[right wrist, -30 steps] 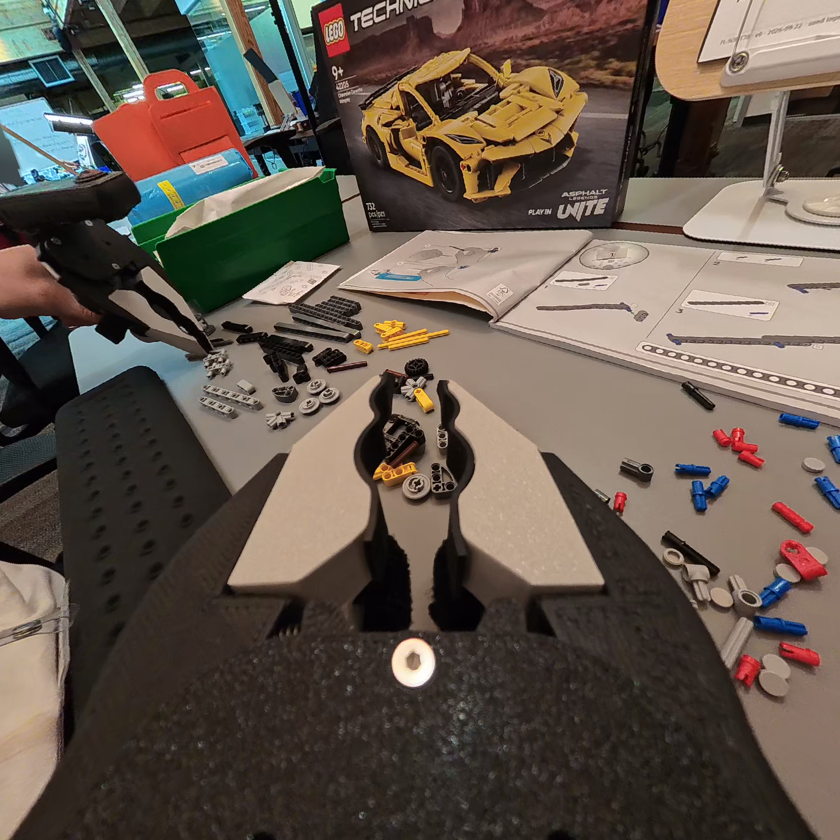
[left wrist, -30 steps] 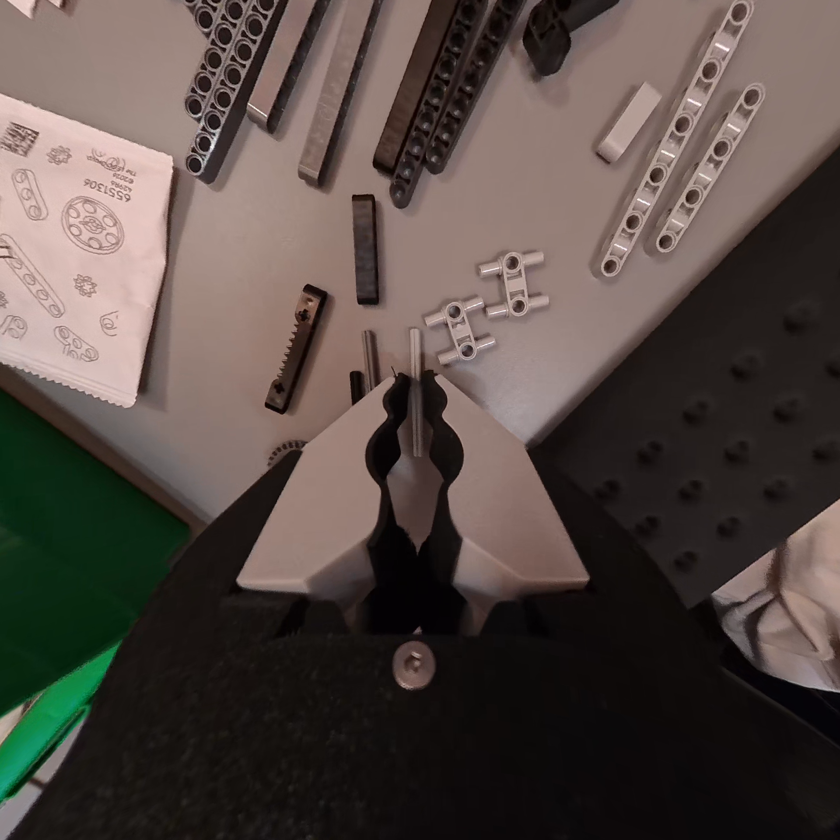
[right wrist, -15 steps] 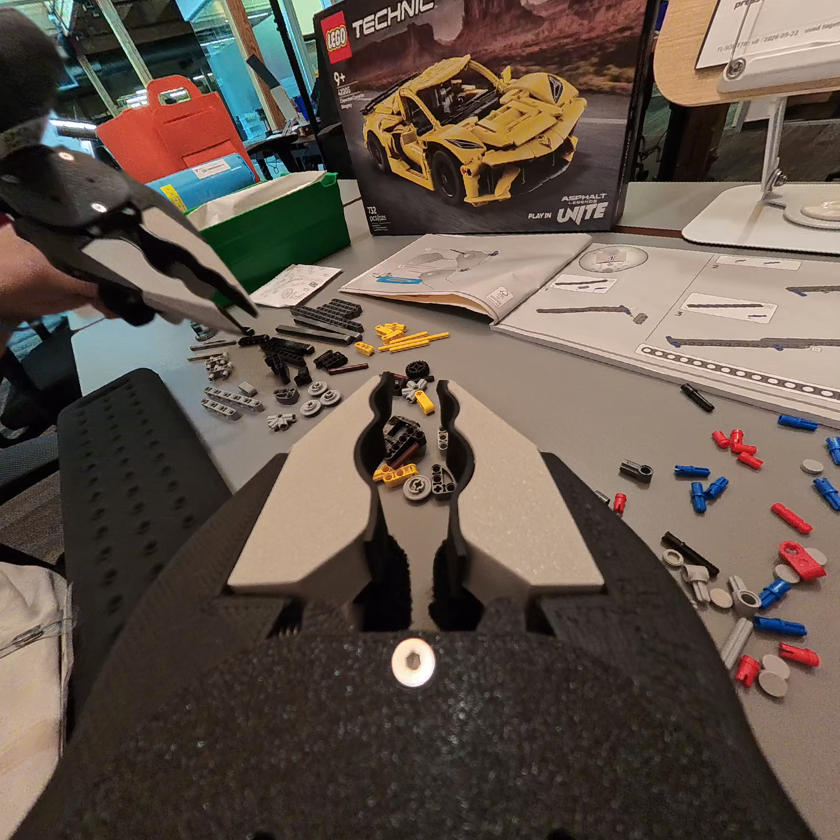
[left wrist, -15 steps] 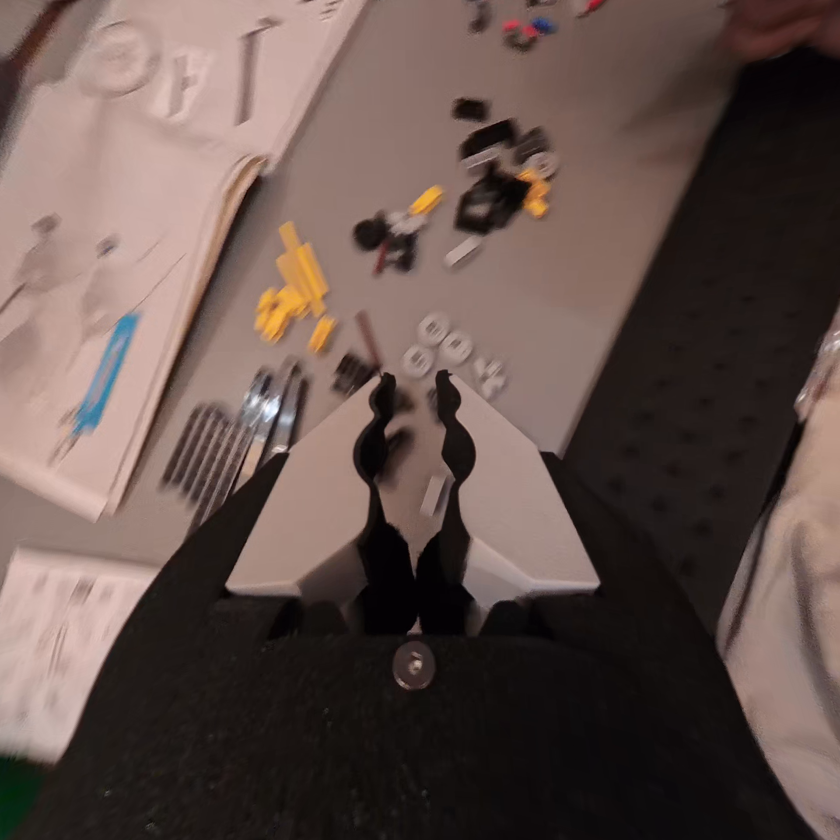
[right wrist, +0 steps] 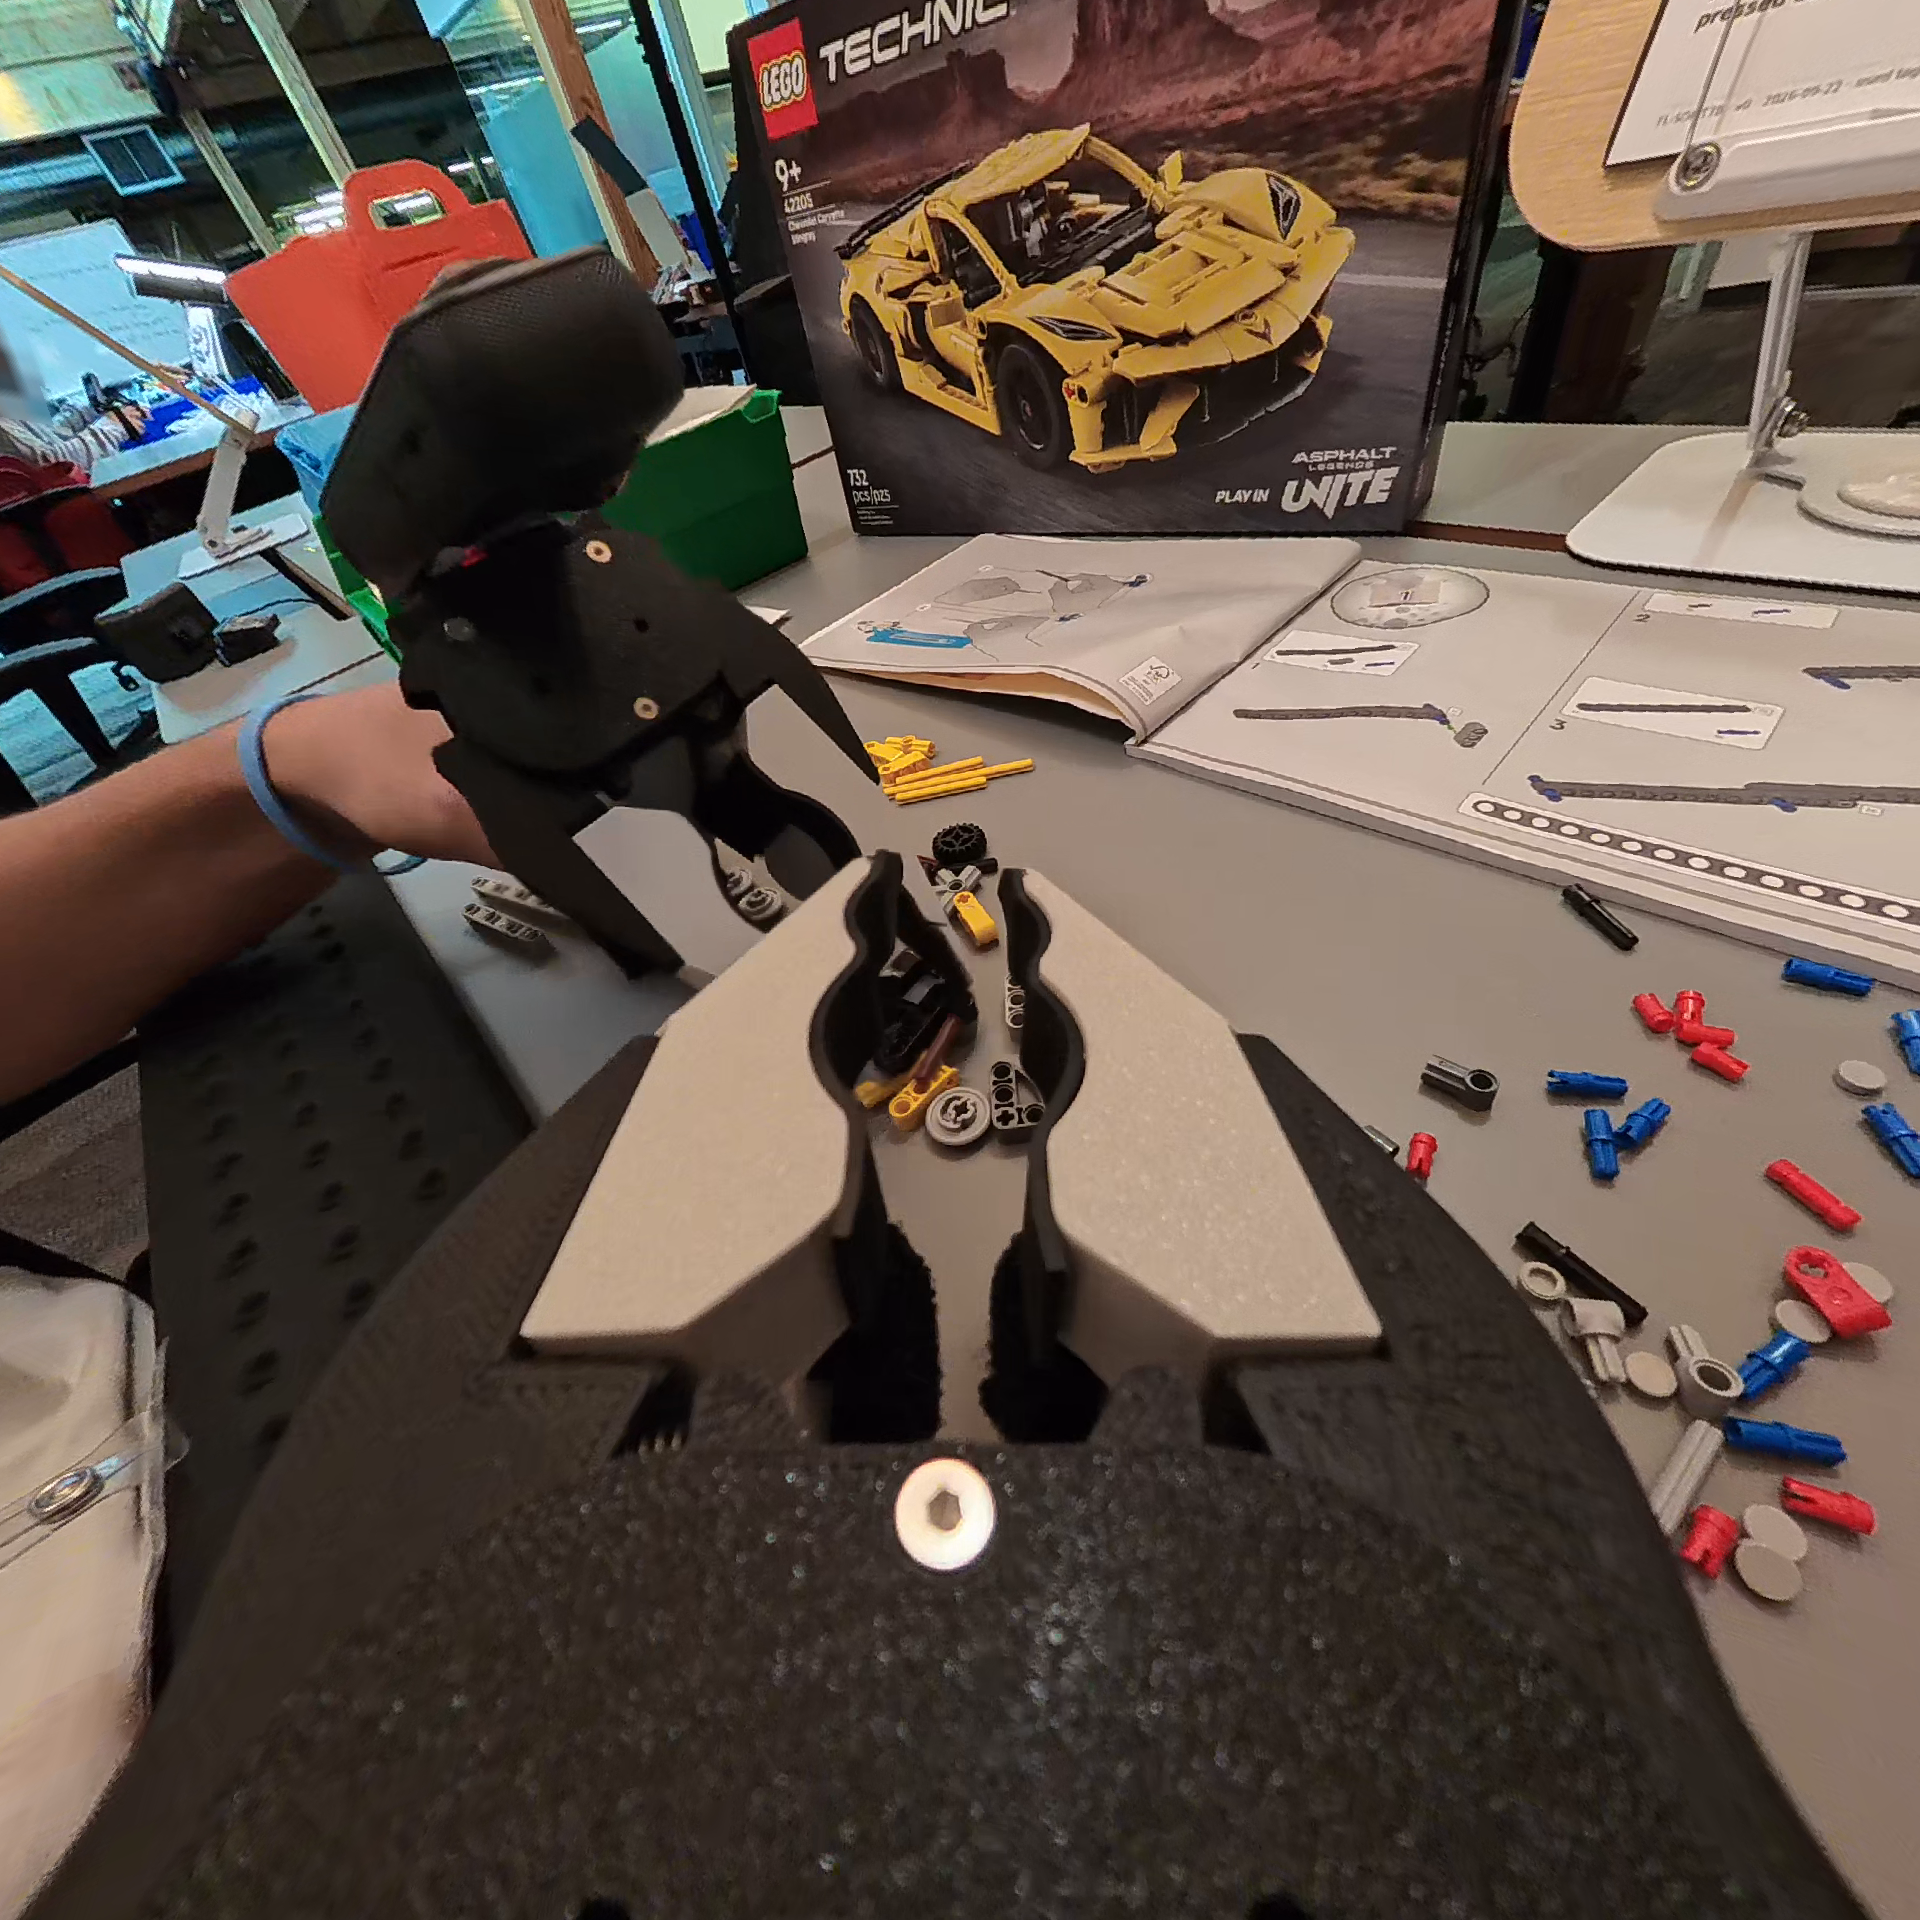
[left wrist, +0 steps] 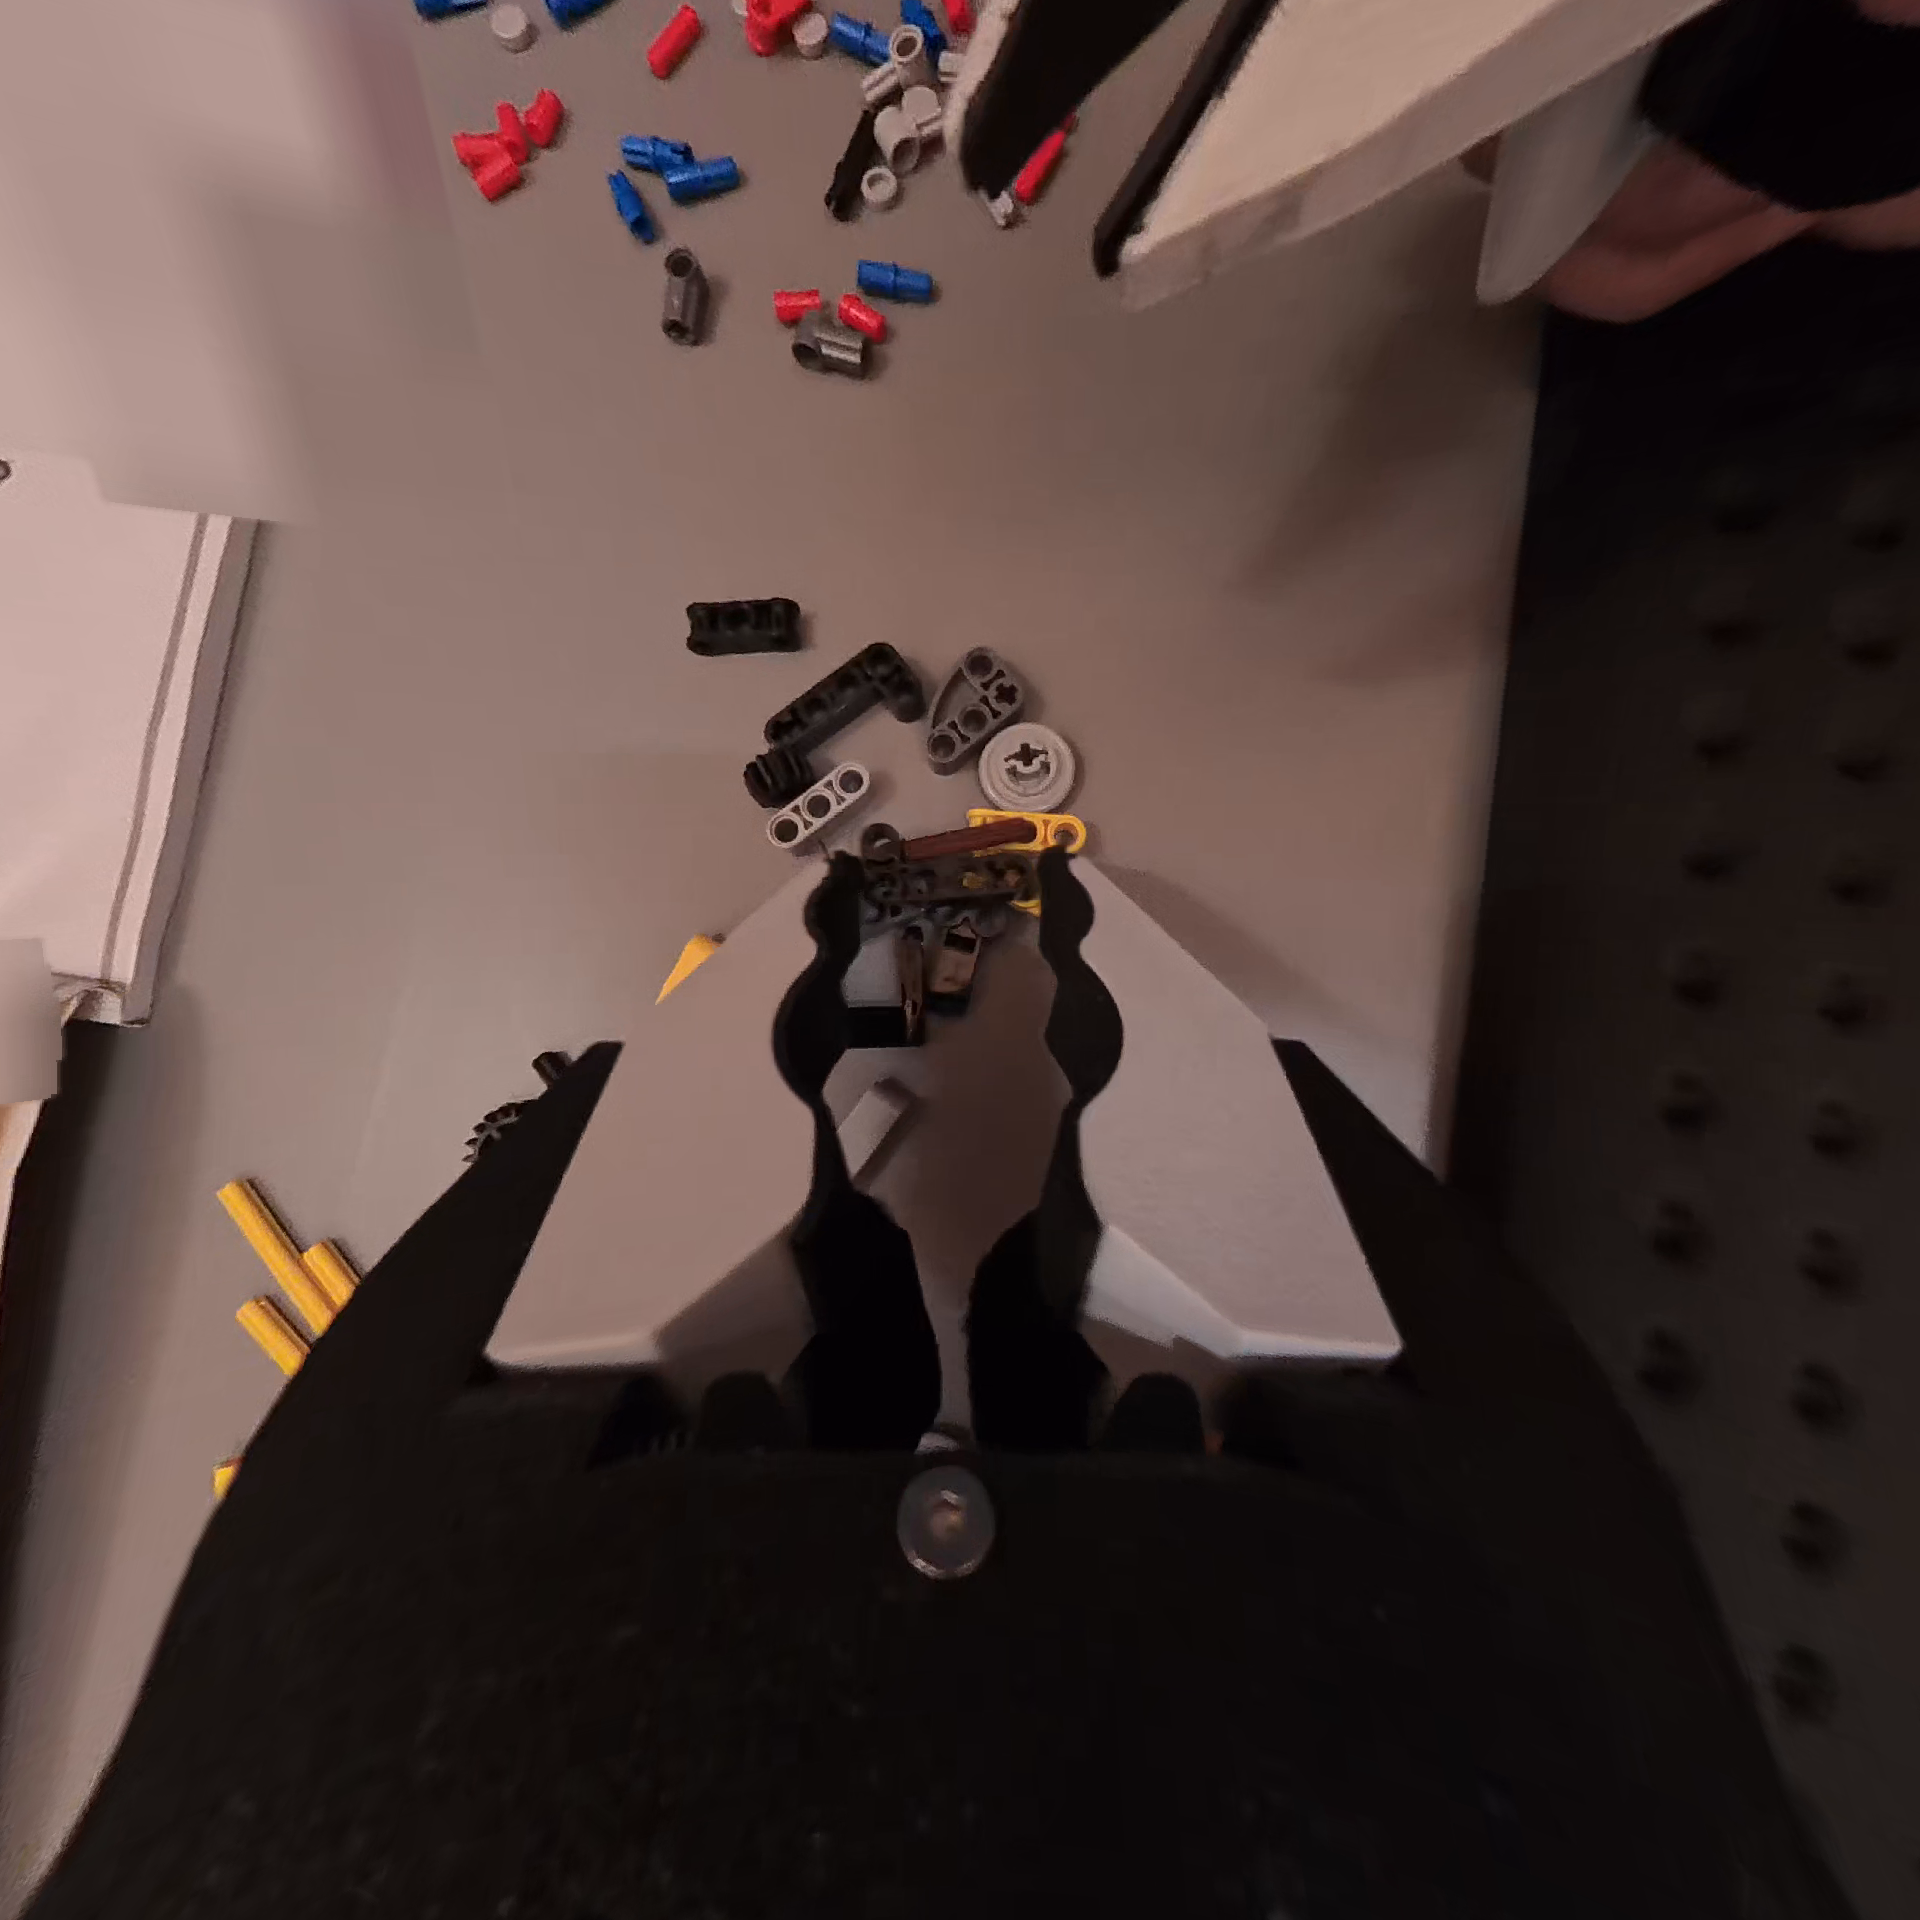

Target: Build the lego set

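**A:** Left wrist view: what does it show?

**B:** The left gripper (left wrist: 945, 868) points down over a grey table (left wrist: 1195, 499), jaws parted wide and holding nothing. A cluster of small parts lies between and just past the tips: a brown axle (left wrist: 966, 840) on a yellow piece (left wrist: 1055, 831), a grey disc (left wrist: 1027, 767) at 1 o'clock from the tips, a grey beam (left wrist: 819, 806) at 11 o'clock, a black bent beam (left wrist: 847, 694) beyond. A short black beam (left wrist: 743, 628) sits farther out at 12 o'clock.

**A:** And farther off?

**B:** Red pins (left wrist: 504, 140) and blue pins (left wrist: 675, 171) are scattered at the top. The right gripper (left wrist: 1049, 223) enters at 1 o'clock. Yellow rods (left wrist: 281, 1262) lie at 8 o'clock, and a booklet (left wrist: 94, 748) at 9 o'clock. A black studded mat (left wrist: 1714, 935) runs along the right edge.

**A:** Right wrist view?

**B:** The right gripper (right wrist: 943, 878) is also parted, empty, level above the table (right wrist: 1299, 935). The same cluster shows through the gap: disc (right wrist: 956, 1117), axle (right wrist: 943, 1042), yellow piece (right wrist: 914, 1103). The left gripper (right wrist: 665, 961), held by a hand (right wrist: 374, 769), stands at 10 o'clock, tips down near the cluster; whether it touches any part cannot be told.

**A:** The set itself?

**B:** Unbuilt. The box (right wrist: 1122, 260) stands at 12 o'clock, with the open booklet (right wrist: 1455, 686) before it, a green bin (right wrist: 717, 488) at 11 o'clock and pins (right wrist: 1683, 1029) strewn at 3 o'clock.
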`<state>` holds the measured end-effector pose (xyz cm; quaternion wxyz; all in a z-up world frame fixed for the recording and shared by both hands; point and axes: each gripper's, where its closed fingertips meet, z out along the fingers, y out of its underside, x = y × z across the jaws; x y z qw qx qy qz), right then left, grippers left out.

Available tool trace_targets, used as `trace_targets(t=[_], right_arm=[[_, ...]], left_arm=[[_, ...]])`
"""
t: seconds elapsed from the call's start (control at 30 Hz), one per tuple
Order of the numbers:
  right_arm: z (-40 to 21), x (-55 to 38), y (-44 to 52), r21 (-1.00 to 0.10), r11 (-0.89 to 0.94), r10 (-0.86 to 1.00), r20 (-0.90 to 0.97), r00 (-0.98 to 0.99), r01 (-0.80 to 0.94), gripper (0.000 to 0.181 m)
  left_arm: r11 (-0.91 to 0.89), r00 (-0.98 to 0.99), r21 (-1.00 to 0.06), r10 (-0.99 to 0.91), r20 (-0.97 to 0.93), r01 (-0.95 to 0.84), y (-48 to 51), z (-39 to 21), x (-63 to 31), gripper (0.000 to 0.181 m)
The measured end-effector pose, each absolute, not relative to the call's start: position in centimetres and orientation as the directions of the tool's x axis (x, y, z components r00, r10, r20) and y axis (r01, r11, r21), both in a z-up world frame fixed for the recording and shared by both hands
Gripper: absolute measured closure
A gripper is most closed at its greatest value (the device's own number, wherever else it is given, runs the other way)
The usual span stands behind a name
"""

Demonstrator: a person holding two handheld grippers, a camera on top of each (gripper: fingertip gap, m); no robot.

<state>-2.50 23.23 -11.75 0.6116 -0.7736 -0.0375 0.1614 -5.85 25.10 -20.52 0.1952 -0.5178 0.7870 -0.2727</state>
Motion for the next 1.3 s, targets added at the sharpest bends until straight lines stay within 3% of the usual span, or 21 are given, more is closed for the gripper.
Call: trace_targets(t=[0.27,0.47,0.53,0.73,0.9,1.3], right_arm=[[-11.6,-2.4,23.2,-0.958,-0.245,0.257,-0.215,0.942,-0.152,0.162],[-11.8,-2.5,23.2,-0.958,-0.25,0.258,-0.207,0.944,-0.142,0.162],[-11.9,-2.6,23.3,-0.957,-0.256,0.256,-0.202,0.945,-0.135,0.162],[-11.9,-2.5,23.3,-0.957,-0.257,0.251,-0.203,0.947,-0.137,0.162],[-12.0,-2.4,23.4,-0.955,-0.261,0.249,-0.206,0.946,-0.139,0.162],[-12.1,-2.5,23.4,-0.955,-0.265,0.247,-0.202,0.948,-0.134,0.161]], left_arm=[[0.306,-0.333,-0.653,-0.939,-0.087,-0.693,27.5,-18.2,-7.3,0.15],[0.072,0.035,-0.687,-0.989,-0.14,-0.723,39.1,-13.8,-16.2,0.151],[0.022,0.072,-0.683,-0.991,-0.109,-0.73,40.4,-14.0,-18.3,0.151],[0.064,-0.029,-0.588,-0.997,-0.069,-0.807,39.1,-17.1,-22.0,0.151],[0.108,-0.156,-0.582,-0.987,0.032,-0.806,35.6,-18.6,-22.9,0.151],[0.13,-0.161,-0.57,-0.987,0.005,-0.811,35.1,-20.1,-22.6,0.15]])
